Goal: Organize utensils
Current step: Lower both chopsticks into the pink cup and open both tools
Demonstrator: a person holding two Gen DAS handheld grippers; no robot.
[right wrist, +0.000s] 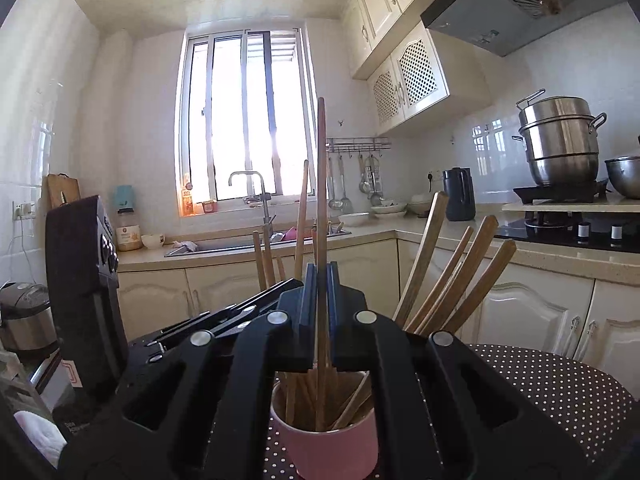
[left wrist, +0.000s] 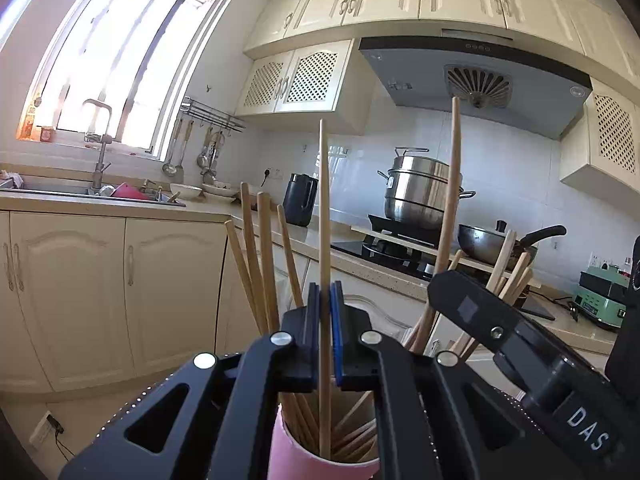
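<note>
both hand-held grippers (left wrist: 325,308) (right wrist: 321,292) clamped on upright chopsticks (left wrist: 325,200) (right wrist: 321,184)

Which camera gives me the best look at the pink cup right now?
The right wrist view: the pink cup shows its rim, opening and most of its wall on the dotted cloth. In the left wrist view the pink cup is cropped at the bottom edge, flanked by gripper parts.

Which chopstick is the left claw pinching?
The upright chopstick, clamped between the left claw pads above the pink cup. The others just lean loose in the cup.
</note>
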